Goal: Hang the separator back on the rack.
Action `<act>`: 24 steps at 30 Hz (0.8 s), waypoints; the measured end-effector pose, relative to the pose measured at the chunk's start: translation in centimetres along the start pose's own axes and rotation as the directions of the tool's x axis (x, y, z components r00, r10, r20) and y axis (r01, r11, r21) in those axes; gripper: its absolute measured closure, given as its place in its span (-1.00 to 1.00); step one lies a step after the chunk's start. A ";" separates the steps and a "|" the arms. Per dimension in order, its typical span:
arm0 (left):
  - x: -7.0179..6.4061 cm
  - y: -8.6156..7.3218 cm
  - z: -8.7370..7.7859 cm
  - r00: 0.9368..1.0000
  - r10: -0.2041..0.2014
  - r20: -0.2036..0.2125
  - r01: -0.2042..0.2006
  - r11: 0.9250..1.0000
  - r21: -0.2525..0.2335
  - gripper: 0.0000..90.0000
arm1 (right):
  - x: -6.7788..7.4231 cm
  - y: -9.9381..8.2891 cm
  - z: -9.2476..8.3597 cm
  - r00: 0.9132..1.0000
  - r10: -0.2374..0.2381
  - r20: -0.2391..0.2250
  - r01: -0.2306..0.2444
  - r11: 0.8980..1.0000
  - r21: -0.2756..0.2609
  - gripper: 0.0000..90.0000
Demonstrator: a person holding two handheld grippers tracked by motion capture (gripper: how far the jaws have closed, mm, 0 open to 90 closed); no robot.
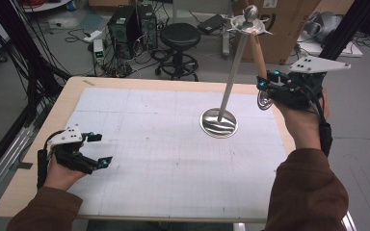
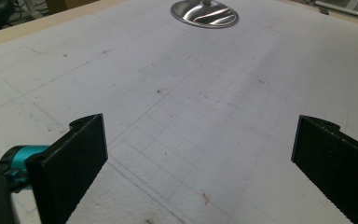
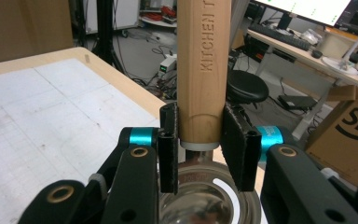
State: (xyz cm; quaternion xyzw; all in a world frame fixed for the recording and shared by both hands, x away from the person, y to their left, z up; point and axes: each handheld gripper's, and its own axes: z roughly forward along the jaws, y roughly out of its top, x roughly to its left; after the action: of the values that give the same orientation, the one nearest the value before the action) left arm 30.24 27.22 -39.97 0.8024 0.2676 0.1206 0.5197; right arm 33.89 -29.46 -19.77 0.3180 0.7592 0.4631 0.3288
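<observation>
The right gripper (image 3: 199,149) clamps a wooden-handled ladle (image 3: 200,70) near the stand (image 1: 218,122); a careless swing could topple it, while the left gripper (image 2: 200,158) gapes empty.

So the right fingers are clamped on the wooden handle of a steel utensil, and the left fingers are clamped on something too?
Not quite: the left gripper holds nothing; the left gripper view shows its fingers wide apart over the white gridded mat. The right gripper does clamp the wooden-handled steel utensil.
</observation>
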 end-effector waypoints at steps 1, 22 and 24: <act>0.0 0.0 0.0 1.000 0.001 0.001 -0.001 1.000 0.001 -0.91 | -0.1 0.0 0.1 1.000 0.004 0.000 -0.004 1.000 0.001 0.53; 0.1 -0.1 0.0 1.000 -0.006 0.001 0.006 1.000 0.003 -0.91 | -1.8 -1.0 1.5 0.997 0.077 0.020 -0.077 0.997 0.017 0.52; 0.1 -0.1 0.0 1.000 -0.009 -0.002 0.009 1.000 0.001 -0.91 | -1.9 -1.0 1.7 0.997 0.073 0.021 -0.074 0.997 0.022 0.52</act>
State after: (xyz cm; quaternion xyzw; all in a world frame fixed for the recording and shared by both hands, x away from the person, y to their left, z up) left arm 30.27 27.35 -40.06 0.8014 0.2718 0.1186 0.5195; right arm 36.17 -30.47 -20.86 0.3540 0.7488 0.4629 0.3156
